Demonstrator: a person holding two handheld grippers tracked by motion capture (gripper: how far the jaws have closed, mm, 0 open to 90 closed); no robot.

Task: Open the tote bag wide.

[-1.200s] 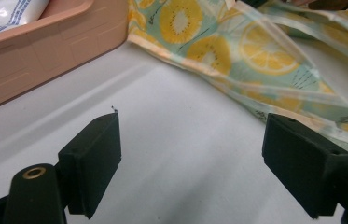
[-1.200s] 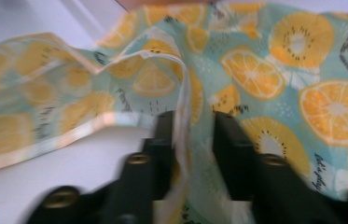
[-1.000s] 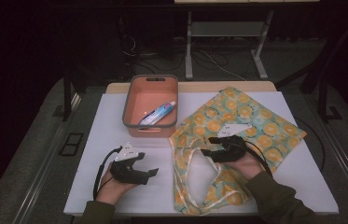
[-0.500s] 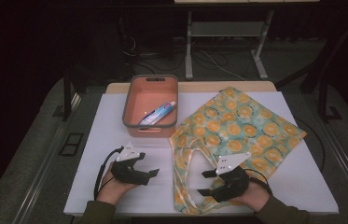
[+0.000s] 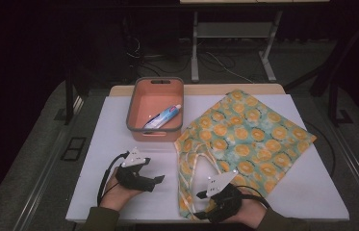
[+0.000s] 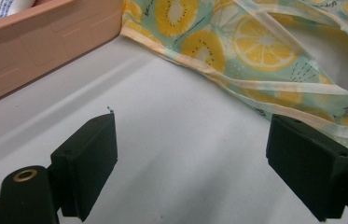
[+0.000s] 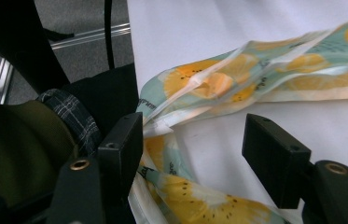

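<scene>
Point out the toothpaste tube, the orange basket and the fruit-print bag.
toothpaste tube [image 5: 163, 117], high view, on the middle of the tube's body.
orange basket [image 5: 153, 129], high view, on the grey near rim.
fruit-print bag [image 5: 249, 130], high view, on the flat printed cloth.

light: table top [image 5: 119, 125] lit from overhead, room behind pretty much black | shadows: soft, no real glare | blur: high view kinda grainy, near jaws soft in both gripper views | right gripper view dimmest at left
</scene>
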